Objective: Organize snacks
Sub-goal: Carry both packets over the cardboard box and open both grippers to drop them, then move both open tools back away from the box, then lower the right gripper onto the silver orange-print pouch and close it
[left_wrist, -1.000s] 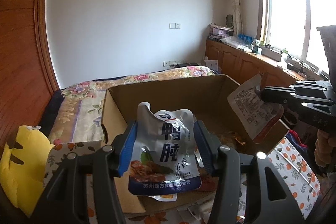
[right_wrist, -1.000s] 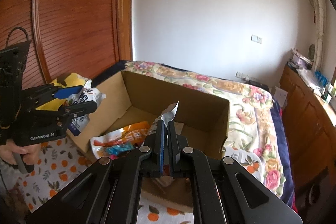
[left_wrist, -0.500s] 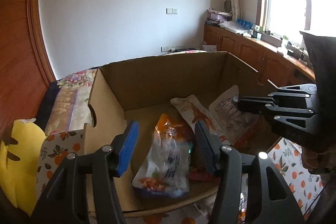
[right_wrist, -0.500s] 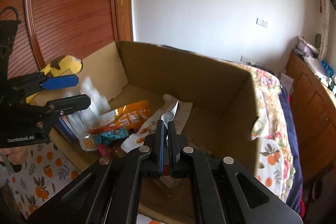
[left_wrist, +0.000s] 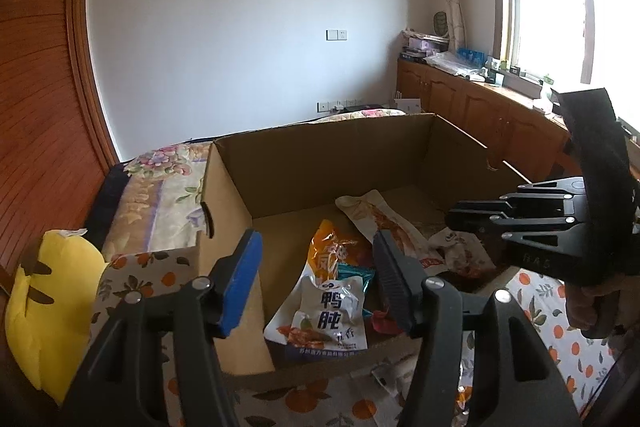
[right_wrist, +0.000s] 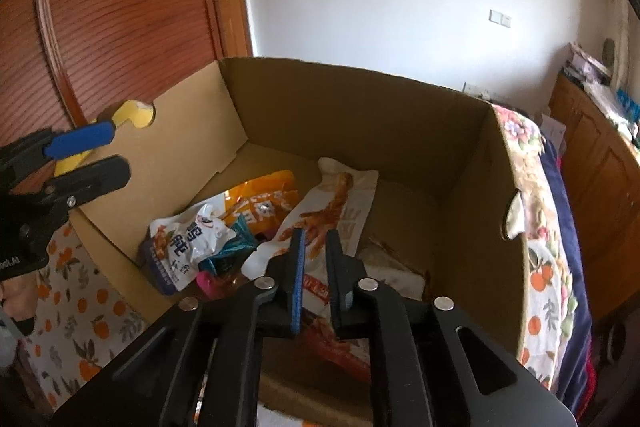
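While both claws hover over the open cardboard box [left_wrist: 304,167], the left claw [left_wrist: 316,283] stands apart and empty, its jaws having just been widening above a white duck-gizzard pouch [left_wrist: 324,315] lying at the box's near wall. The right claw [right_wrist: 316,267] has just begun parting, nothing gripped, over a white pouch [right_wrist: 392,279] beside a long chicken-feet packet [right_wrist: 340,199] and an orange packet [right_wrist: 260,191].
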`<state>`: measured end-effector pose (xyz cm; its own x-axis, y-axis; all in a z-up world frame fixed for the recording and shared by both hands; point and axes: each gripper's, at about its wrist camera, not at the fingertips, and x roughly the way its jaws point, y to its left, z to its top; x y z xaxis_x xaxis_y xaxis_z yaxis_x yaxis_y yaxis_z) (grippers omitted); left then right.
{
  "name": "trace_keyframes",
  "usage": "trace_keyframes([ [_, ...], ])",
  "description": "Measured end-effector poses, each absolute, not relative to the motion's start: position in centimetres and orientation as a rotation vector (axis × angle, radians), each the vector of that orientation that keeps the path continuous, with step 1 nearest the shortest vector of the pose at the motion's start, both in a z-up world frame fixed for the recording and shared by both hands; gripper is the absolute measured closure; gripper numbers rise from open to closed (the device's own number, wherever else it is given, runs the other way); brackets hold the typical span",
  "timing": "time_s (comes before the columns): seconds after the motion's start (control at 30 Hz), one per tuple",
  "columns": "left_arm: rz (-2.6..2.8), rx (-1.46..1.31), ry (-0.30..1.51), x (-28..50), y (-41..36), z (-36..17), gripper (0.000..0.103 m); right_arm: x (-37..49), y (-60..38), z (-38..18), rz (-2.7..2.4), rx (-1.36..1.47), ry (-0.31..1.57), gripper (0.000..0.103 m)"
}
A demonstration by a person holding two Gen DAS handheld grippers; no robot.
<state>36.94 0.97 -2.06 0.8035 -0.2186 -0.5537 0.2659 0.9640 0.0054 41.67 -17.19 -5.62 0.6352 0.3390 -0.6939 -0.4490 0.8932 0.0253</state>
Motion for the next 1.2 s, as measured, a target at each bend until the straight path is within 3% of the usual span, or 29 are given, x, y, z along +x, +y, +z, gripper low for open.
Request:
trace_keyframes([
  [0.47, -0.254, 0.075, 0.554, 32.5, 2.1, -1.2, 0.044, 34.7, -17.4, -1.0, 0.472, -0.153, 0.660, 0.085],
  [0.93, -0.236, 0.087, 0.560, 28.4, 2.5, -1.5, 0.044, 29.1, -16.7, -1.6, 0.491, -0.148, 0.671, 0.078],
  [1.1, -0.234, 0.098, 0.569, 27.2, 2.6, -2.5, 0.044, 27.4, -16.3, -3.0, 0.490, -0.157, 0.691, 0.068],
  [1.2, -0.231, 0.103, 0.572, 26.6, 2.7, -3.2, 0.044, 26.7, -16.1, -3.9, 0.485, -0.152, 0.705, 0.056],
])
